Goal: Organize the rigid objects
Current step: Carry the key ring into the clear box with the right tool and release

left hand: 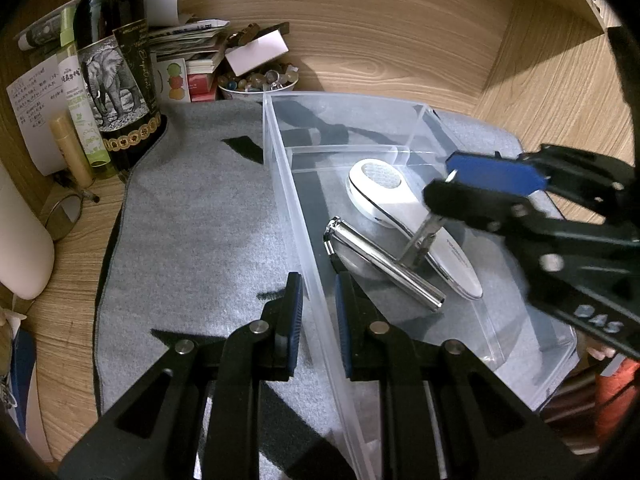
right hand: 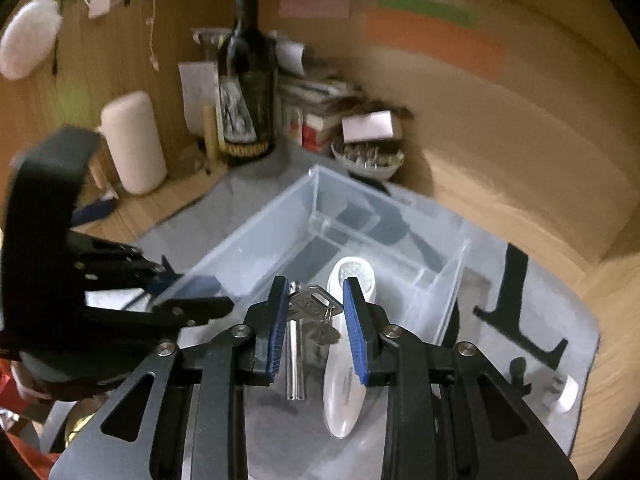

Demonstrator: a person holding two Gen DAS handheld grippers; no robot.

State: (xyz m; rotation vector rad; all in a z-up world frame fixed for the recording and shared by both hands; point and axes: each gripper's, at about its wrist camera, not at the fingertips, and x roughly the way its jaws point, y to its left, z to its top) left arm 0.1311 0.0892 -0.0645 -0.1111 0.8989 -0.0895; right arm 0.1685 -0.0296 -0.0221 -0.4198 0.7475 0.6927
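A clear plastic bin (left hand: 280, 184) stands on a grey mat (left hand: 192, 220). Inside it lie a white and silver handheld device (left hand: 384, 200) and a chrome tube (left hand: 384, 268). My left gripper (left hand: 318, 312) is shut on the bin's left wall, one finger on each side. My right gripper (left hand: 440, 180) hovers over the bin, shut on a bunch of keys (left hand: 420, 240) that dangles just above the device. In the right wrist view the keys (right hand: 316, 308) sit between the blue pads (right hand: 354, 320), above the tube (right hand: 296, 360) and the device (right hand: 348, 380). The left gripper (right hand: 200, 292) shows at the bin's left wall (right hand: 248, 232).
A dark wine bottle (left hand: 116, 72), small bottles, papers and a bowl of beads (left hand: 256, 80) crowd the back left corner. A white cylinder (right hand: 134, 144) stands left of the bottle. A black T-shaped piece (right hand: 516, 312) and a small white object (right hand: 564, 392) lie on the mat right of the bin.
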